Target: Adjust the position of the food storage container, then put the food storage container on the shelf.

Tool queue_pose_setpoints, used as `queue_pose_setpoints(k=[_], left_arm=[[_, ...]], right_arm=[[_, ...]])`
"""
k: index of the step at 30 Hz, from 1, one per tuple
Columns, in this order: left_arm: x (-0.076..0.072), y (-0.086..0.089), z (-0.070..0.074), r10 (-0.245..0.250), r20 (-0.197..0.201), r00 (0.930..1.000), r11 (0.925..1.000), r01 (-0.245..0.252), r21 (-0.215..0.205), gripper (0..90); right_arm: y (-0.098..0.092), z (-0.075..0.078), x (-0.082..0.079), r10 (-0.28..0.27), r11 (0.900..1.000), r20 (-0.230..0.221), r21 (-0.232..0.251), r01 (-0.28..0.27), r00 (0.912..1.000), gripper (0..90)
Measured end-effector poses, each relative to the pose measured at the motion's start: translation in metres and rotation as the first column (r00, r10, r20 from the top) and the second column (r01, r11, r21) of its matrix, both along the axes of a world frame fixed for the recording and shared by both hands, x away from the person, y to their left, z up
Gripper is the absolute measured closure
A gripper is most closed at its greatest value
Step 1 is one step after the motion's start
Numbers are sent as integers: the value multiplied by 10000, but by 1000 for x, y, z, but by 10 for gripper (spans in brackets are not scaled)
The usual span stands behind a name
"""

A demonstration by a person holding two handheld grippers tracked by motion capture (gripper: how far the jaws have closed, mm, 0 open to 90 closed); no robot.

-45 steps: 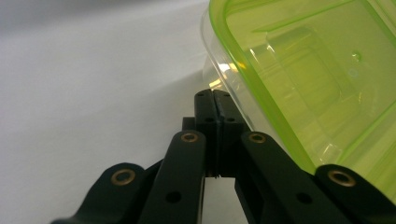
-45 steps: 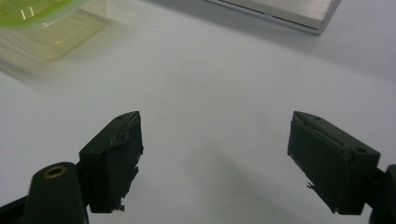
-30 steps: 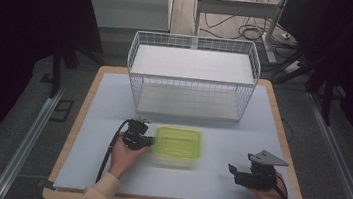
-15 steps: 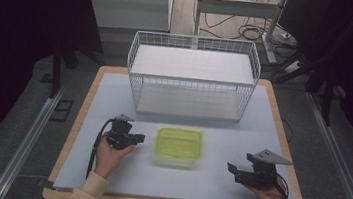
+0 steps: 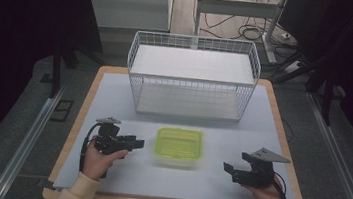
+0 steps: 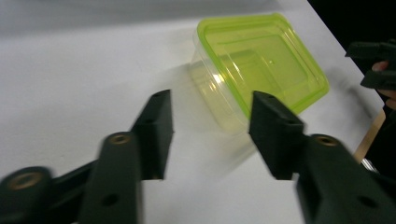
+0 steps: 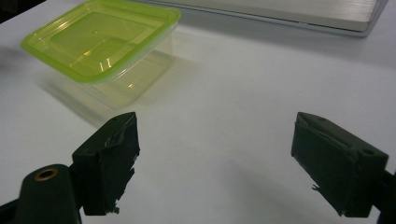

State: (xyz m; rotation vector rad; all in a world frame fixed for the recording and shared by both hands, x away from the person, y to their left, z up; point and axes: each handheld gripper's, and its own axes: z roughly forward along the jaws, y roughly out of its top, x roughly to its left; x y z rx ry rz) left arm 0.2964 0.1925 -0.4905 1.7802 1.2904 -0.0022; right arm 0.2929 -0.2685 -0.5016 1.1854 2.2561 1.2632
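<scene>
Both pairs of jaws stand apart and hold nothing.

Between them, the clear container [image 5: 178,147] with its green lid sits on the white table [image 5: 115,92], just in front of the wire basket [image 5: 191,81]. The left gripper [image 5: 135,142] is just beside the container; the right gripper [image 5: 227,168] is farther off, wider open.

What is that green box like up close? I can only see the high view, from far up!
Observer: In the left gripper view the container has a clear body under a green lid.
Operator: Is anything inside it?
Observer: In the right gripper view its see-through wall shows nothing inside.
Operator: Are the right gripper's jaws open?
Observer: Yes, the right gripper stands wide open, with bare table between its jaws.
</scene>
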Motion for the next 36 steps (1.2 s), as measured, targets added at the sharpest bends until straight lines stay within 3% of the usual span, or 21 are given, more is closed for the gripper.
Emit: queue_pose_setpoints(k=[6, 8, 12, 19, 25, 36], left_arm=[[-1, 4, 1, 129, -126, 9998, 9997, -132, -227, 357], [-1, 4, 1, 278, -138, 9995, 9994, -281, -194, 350], [-1, 6, 3, 285, -193, 9994, 9993, -289, -221, 366], [0, 5, 4, 324, -283, 9991, 9987, -334, -372, 400], [7, 0, -2, 165, -618, 9980, 9962, -216, -842, 430], [24, -18, -10, -57, -978, 9952, 9934, -56, -1149, 475]], right_arm=[[0, 2, 0, 93, 9998, -60, 161, -92, 9999, 152], [-1, 2, 1, -30, 9994, -356, 353, 42, 9994, 151], [-1, 5, 4, -82, 9958, -672, 905, 143, 9977, 159], [12, 11, 10, 486, 9900, -1040, 1367, -341, 9934, 214], [26, 17, 26, 785, 9762, -1633, 2126, -426, 9835, 283], [41, 13, 45, 941, 9697, -2403, 2418, -343, 9661, 386]])
